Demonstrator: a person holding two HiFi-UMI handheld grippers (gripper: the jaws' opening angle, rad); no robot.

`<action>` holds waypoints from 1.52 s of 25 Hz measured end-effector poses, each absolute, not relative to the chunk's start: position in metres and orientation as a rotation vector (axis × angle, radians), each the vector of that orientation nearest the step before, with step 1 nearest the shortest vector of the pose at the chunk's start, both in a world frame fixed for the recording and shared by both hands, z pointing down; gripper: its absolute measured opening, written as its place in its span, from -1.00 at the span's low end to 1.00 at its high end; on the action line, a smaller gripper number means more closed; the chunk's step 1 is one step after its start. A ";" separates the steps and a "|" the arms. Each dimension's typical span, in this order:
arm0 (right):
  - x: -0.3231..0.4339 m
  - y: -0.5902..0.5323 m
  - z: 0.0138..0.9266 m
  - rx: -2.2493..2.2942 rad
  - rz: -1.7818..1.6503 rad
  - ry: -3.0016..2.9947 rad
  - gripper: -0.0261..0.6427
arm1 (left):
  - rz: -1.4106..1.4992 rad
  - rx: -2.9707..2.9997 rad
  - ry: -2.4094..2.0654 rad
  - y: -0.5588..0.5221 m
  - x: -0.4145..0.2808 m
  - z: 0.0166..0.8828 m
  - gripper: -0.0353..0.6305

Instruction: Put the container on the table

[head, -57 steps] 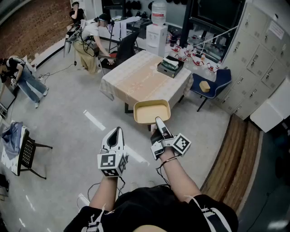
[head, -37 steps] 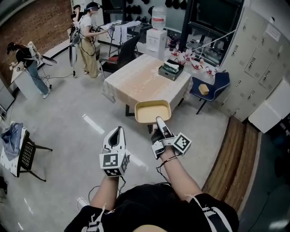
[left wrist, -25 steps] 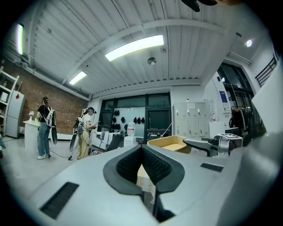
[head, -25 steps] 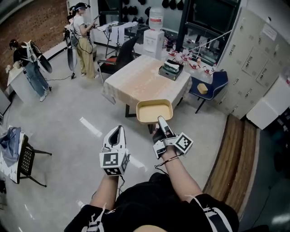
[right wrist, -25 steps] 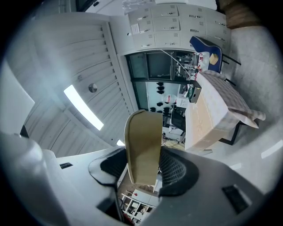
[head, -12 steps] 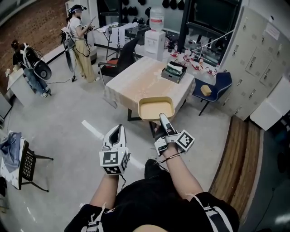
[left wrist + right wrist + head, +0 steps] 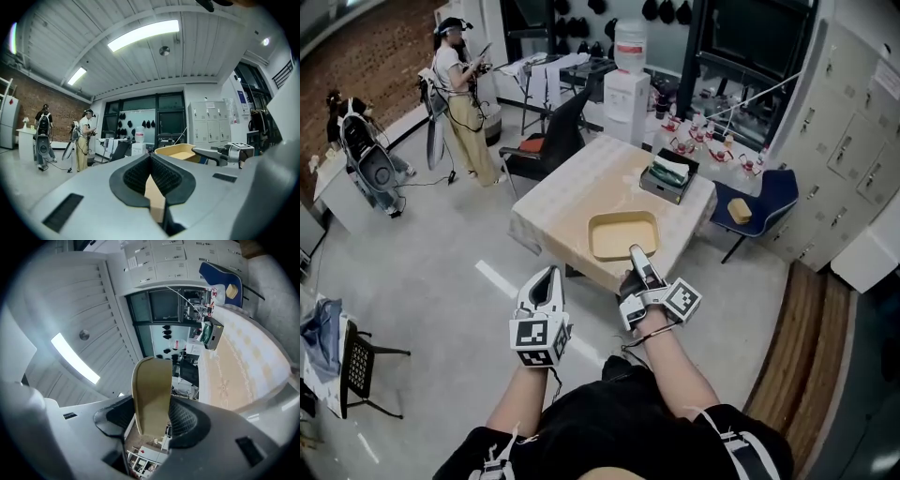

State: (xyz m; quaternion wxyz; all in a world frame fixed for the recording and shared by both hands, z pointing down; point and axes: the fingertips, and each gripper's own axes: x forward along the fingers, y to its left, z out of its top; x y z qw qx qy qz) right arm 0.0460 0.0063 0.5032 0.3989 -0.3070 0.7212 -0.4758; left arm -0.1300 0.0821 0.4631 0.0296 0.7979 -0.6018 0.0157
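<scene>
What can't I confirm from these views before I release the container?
- Head view: whether the container rests on the table or hangs above it; the steep downward look hides any gap.
- Right gripper view: its underside; only its wall shows, clamped in the right hand-held gripper.
- Head view: the grey box's contents, too small.

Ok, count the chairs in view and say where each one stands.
3. A black office chair at the table's far-left side, a blue chair by its right side, a black mesh chair at lower left. More may be hidden.
</scene>
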 end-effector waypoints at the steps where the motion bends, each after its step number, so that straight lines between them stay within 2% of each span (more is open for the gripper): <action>1: 0.049 -0.022 0.501 -0.780 -1.206 1.831 -0.20 | 0.054 2.462 -1.855 0.054 -0.126 0.459 -0.86; 8: 0.066 -0.212 0.491 -0.761 -1.231 1.848 -0.20 | 0.074 2.458 -1.856 -0.141 -0.102 0.444 -0.86; 14: 0.065 -0.314 0.479 -0.734 -1.261 1.860 -0.20 | 0.074 2.426 -1.875 -0.239 -0.101 0.432 -0.86; 26: 0.071 -0.404 0.486 -0.767 -1.254 1.770 -0.20 | 0.111 2.495 -1.797 -0.329 -0.107 0.431 -0.86; 38: 0.091 -0.483 0.598 -0.896 -1.370 1.619 -0.20 | 0.127 2.518 -1.788 -0.373 -0.113 0.436 -0.86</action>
